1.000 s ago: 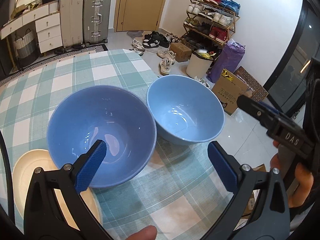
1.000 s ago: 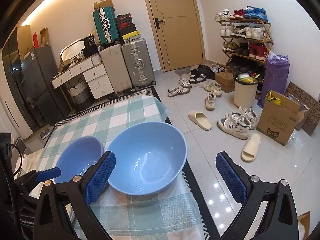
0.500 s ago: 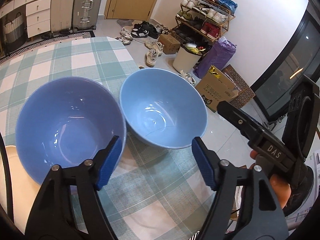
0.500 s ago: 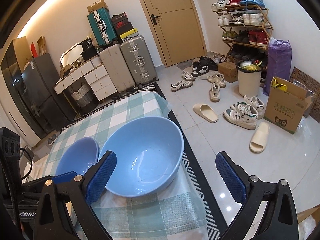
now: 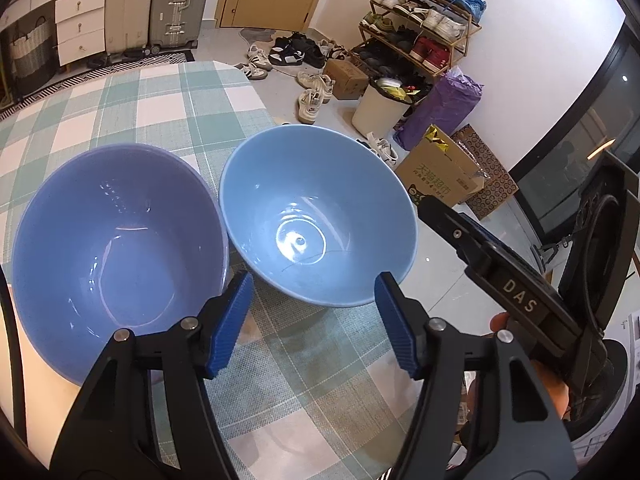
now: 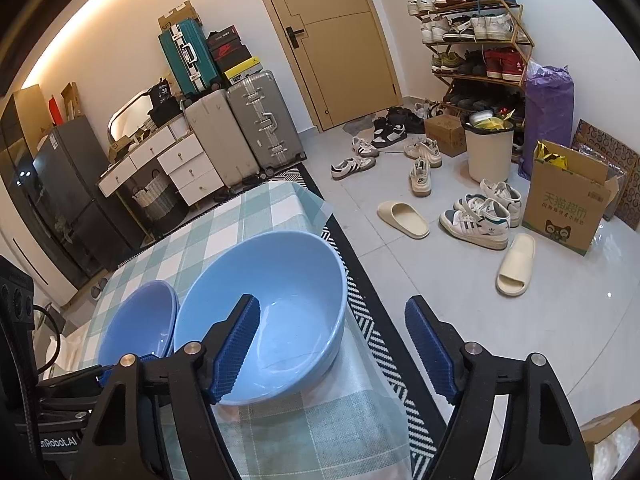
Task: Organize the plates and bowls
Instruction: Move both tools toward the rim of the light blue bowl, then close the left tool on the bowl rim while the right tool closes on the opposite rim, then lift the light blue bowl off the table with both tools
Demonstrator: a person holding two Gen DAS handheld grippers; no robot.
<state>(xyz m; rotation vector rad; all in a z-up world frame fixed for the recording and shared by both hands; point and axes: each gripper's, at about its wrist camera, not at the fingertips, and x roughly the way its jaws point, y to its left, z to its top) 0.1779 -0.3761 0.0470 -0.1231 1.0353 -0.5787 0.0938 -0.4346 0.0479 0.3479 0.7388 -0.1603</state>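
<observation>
Two bowls stand side by side on the green checked tablecloth [image 5: 160, 104]. The periwinkle bowl [image 5: 116, 248] is at the left, the light blue bowl [image 5: 316, 216] at the right, near the table's right edge. My left gripper [image 5: 316, 320] is open and empty, just in front of the light blue bowl's near rim. My right gripper [image 6: 332, 352] is open and empty, its left finger over the light blue bowl [image 6: 276, 300]. The periwinkle bowl [image 6: 140, 324] shows left of it. The right gripper's body [image 5: 516, 292] shows at the right in the left wrist view.
A cream plate [image 5: 24, 364] lies partly under the periwinkle bowl at the left. Beyond the table's right edge are a striped rug [image 6: 380, 340], tiled floor with shoes, a cardboard box [image 6: 568, 196], a bin and a shoe rack. Suitcases and drawers stand at the back.
My left gripper has moved right, from the periwinkle bowl to in front of the light blue bowl. My right gripper has moved closer to the light blue bowl, its left finger now over it.
</observation>
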